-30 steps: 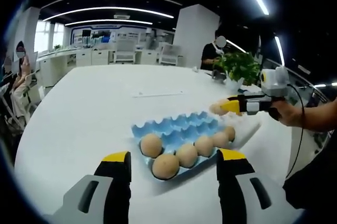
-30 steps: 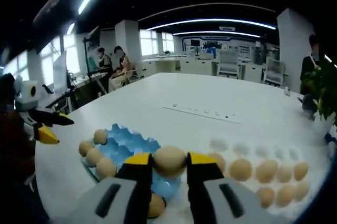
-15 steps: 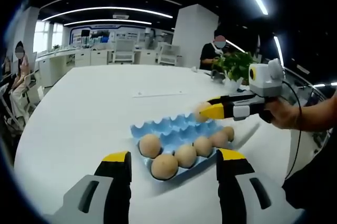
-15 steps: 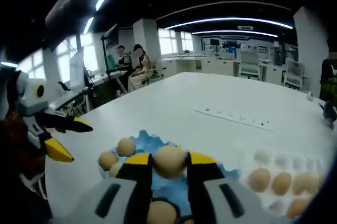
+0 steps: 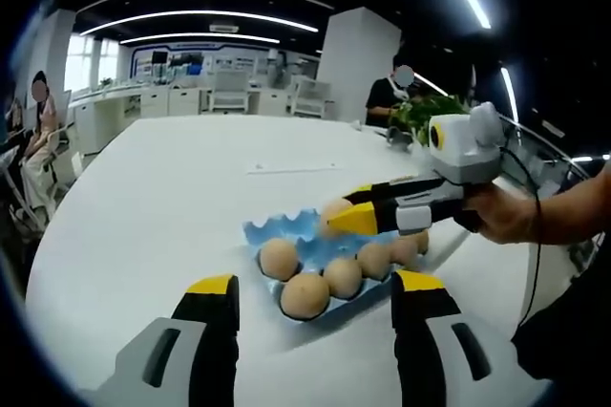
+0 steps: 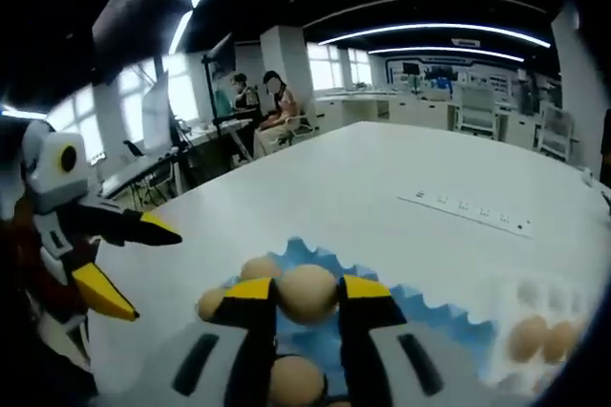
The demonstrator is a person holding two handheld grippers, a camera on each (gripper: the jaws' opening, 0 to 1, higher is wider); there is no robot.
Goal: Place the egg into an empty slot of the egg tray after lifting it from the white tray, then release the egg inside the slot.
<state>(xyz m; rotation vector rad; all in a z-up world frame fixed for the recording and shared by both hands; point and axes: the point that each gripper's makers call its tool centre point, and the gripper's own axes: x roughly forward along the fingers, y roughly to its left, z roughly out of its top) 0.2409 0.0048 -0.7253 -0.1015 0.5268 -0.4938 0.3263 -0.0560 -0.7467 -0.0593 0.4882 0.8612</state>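
The pale brown egg [image 6: 306,293] sits clamped between the two yellow-tipped jaws of the right gripper [image 6: 306,294], above the blue moulded egg tray [image 6: 434,319]. In the left gripper view the same egg [image 5: 334,215] hangs over the far row of empty slots of that tray [image 5: 286,231], near its far edge. Five other brown eggs [image 5: 305,295] fill the near row of the tray. The tray lies on the large white table [image 5: 162,197]. The white tray [image 6: 535,302] with more eggs lies just beside the blue one, toward the table's right edge. The left gripper [image 5: 310,289] hovers before the tray, its jaws spread apart and holding nothing.
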